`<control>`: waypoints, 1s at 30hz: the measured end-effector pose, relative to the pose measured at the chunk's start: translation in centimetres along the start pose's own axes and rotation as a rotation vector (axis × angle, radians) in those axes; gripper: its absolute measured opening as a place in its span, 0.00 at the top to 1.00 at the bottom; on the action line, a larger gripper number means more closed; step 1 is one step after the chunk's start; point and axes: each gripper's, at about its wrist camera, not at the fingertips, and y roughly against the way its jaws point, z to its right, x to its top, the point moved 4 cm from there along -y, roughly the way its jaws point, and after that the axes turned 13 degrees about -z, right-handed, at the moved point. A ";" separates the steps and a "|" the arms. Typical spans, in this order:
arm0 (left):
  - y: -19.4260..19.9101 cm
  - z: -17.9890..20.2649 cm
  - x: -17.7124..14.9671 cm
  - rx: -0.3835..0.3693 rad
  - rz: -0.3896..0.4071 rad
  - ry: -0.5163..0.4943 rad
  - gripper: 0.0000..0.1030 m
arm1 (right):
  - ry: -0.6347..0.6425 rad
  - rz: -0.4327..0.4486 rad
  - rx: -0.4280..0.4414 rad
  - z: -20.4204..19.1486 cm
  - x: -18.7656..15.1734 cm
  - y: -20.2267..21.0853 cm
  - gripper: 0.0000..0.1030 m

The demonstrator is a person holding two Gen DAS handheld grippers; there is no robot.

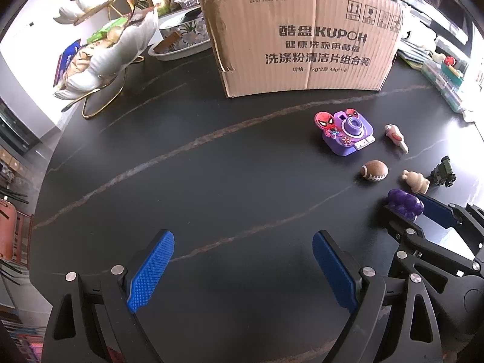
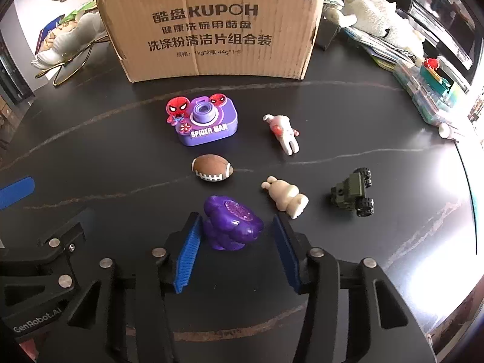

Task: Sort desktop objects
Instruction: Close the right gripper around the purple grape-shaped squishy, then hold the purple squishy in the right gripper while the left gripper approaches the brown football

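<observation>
On the black table, a purple flower-shaped toy (image 2: pixel 231 227) sits between the open fingers of my right gripper (image 2: pixel 236 236); the left pad (image 2: pixel 189 251) touches or nearly touches it, the right pad stands apart. Beyond lie a brown toy football (image 2: pixel 212 168), a purple Spider-Man toy camera (image 2: pixel 204 121), a white and red figure (image 2: pixel 284 133), a cream bear figure (image 2: pixel 286 196) and a green toy truck (image 2: pixel 352 192). My left gripper (image 1: pixel 242 260) is open and empty over bare table, left of the toys. The purple toy (image 1: pixel 405 202) shows in the left wrist view too.
A large cardboard box (image 2: pixel 211 21) stands at the back of the table. White shell-shaped dishes on a gold stand (image 1: pixel 103 57) and a patterned bowl (image 1: pixel 184 34) sit at the back left. Plastic cases and a plush (image 2: pixel 423 84) line the right edge.
</observation>
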 end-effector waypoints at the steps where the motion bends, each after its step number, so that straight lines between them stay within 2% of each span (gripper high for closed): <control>1: 0.0 0.1 0.0 0.000 -0.001 -0.001 0.12 | 0.001 -0.002 0.000 0.0 0.0 -0.1 0.60; 5: -0.1 0.2 0.1 0.004 -0.003 -0.004 0.12 | 0.008 -0.001 -0.014 -0.1 0.1 -0.5 0.65; 16: 1.2 0.6 0.0 -0.051 0.013 0.002 0.12 | -0.018 0.036 0.008 0.5 -0.3 1.0 0.66; 30: 4.6 2.7 -0.6 0.006 0.093 -0.022 0.12 | -0.060 0.092 0.004 2.3 -1.6 4.0 0.66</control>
